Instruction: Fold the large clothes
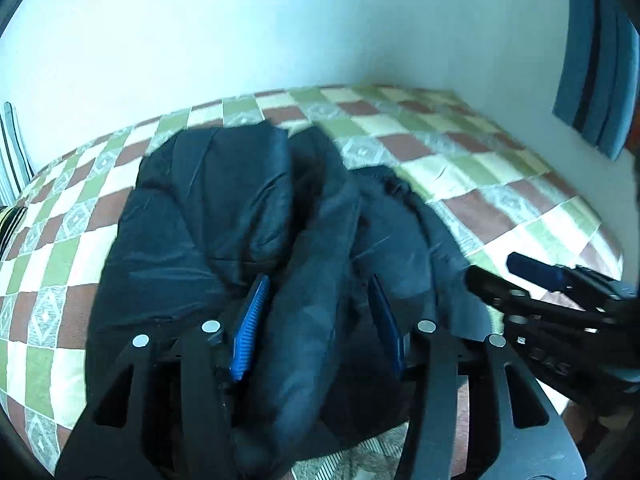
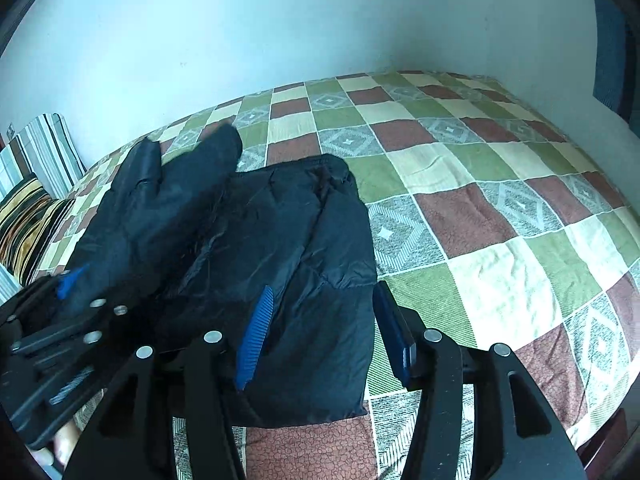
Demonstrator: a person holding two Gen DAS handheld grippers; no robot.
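The jacket lies bunched on the checked bedspread, its long axis running away from both tongs toward the wall. The left tongs stand half open astride a raised ridge of the fabric, the pads seemingly clear of it. The right tongs, also half open and gripping nothing, straddle the near right edge. Both look equally near, so I judge either could pinch first.

Both grippers pointed steeply downward, side by side. The left gripper stood with jaws apart; the right gripper likewise (blue pads facing inward), clamping nothing.
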